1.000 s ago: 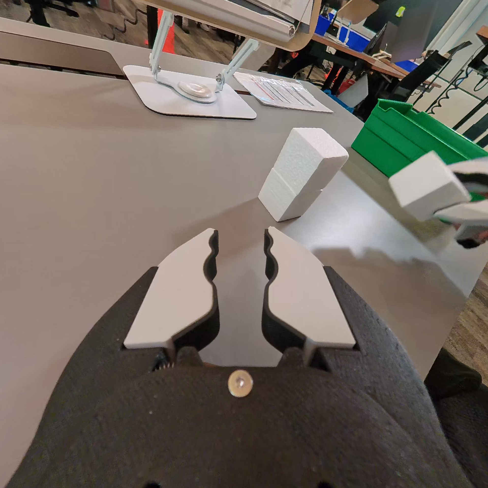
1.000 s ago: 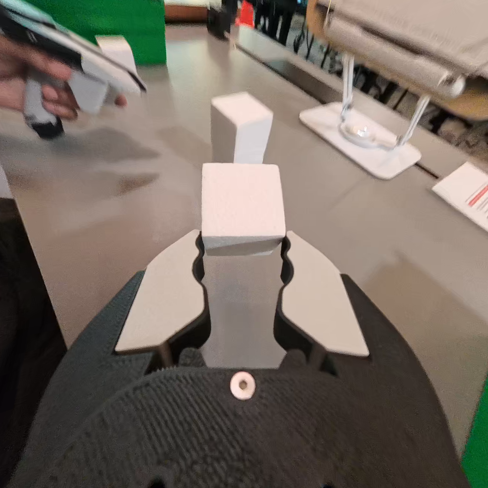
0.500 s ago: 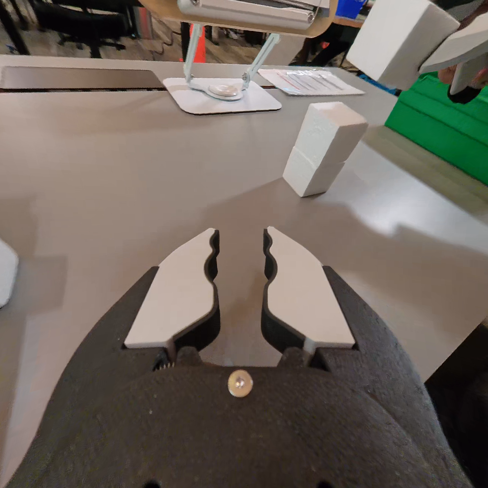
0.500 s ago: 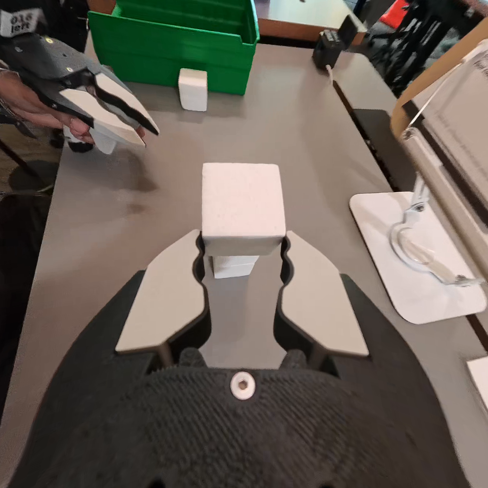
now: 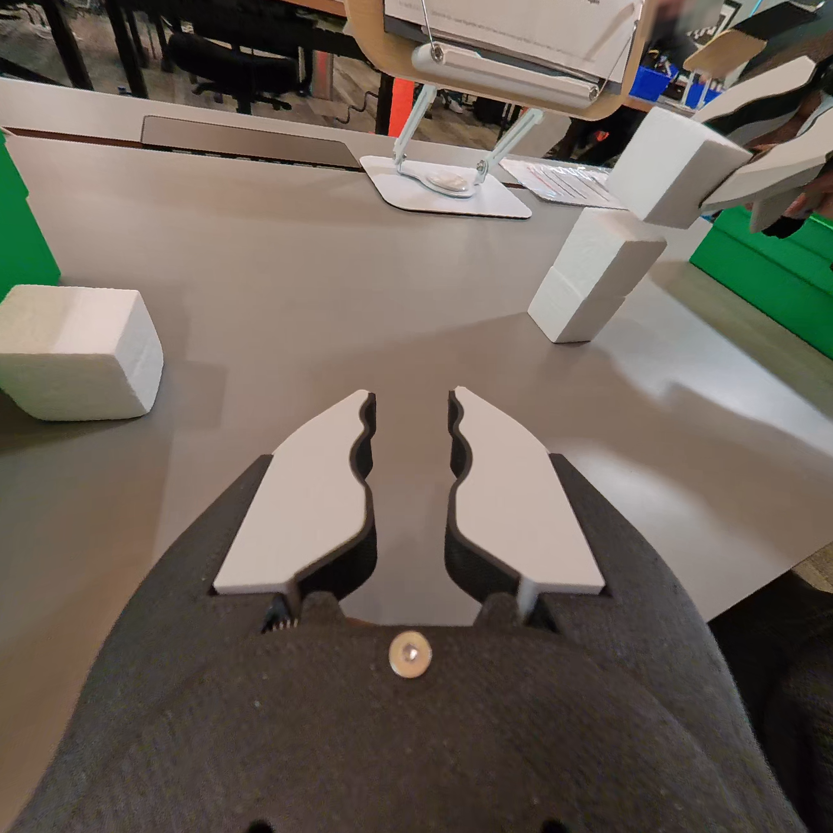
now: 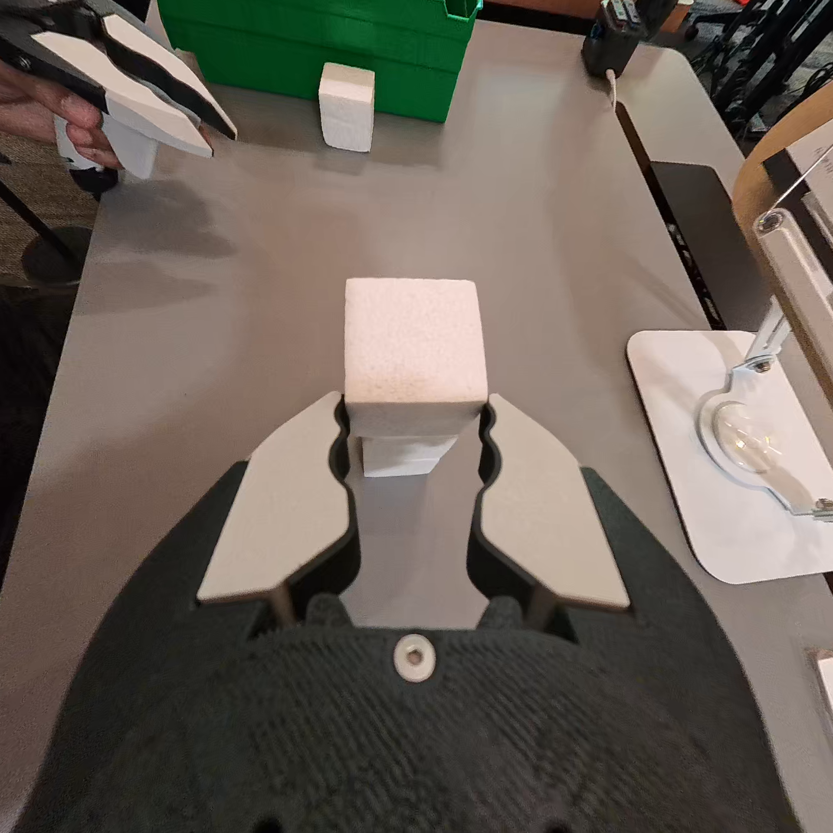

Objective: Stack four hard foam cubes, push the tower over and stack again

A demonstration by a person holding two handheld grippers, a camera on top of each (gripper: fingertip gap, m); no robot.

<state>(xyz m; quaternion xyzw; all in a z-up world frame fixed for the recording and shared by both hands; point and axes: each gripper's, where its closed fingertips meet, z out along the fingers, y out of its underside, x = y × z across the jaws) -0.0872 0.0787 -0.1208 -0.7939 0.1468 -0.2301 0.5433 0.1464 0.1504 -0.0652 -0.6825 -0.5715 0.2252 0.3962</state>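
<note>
My right gripper (image 6: 412, 401) is shut on a white foam block (image 6: 412, 347) and holds it in the air just above a stack of two white foam blocks (image 6: 405, 455) on the grey table (image 6: 225, 360). In the left wrist view the held block (image 5: 671, 167) hangs close over the stack (image 5: 590, 279). My left gripper (image 5: 410, 396) is open and empty above the table, left of the stack. It also shows in the right wrist view (image 6: 223, 142), held in a hand. A loose foam block (image 5: 76, 351) lies to its left.
A green bin (image 6: 315, 45) stands at the far end with the loose foam block (image 6: 347, 108) against it. A second green bin (image 5: 766, 270) is right of the stack. A document stand on a white base plate (image 6: 721, 450) and a black device (image 6: 608, 45) sit along the back edge. The left gripper's tips are roughly 25 centimetres from the right gripper's.
My right gripper has carried its foam block from the table's side to just above the stack. My left gripper has swung left, bringing the loose block into its view.
</note>
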